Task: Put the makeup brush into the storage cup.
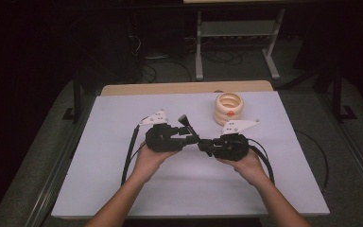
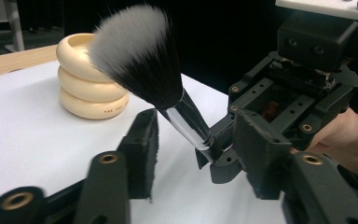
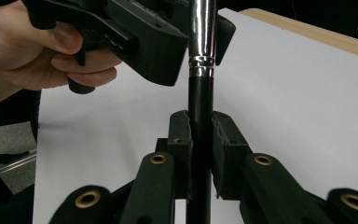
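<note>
Writing on ring stack [image 2: 91, 79] unreadable; right tongs [image 3: 200, 135] pinch brush [image 2: 168, 98] handle; left tongs [image 2: 196, 149] spread around ferrule.

Brush [image 2: 140, 60] before ringed holder [image 2: 91, 84]

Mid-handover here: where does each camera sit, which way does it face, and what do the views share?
High view: above the table, looking forward and down; both forearms, left gripper, right gripper.
Left gripper view: along its open fingers at the makeup brush and ringed holder.
Right gripper view: along its fingers, shut on the brush handle.
Shared: the brush and both grippers.
</note>
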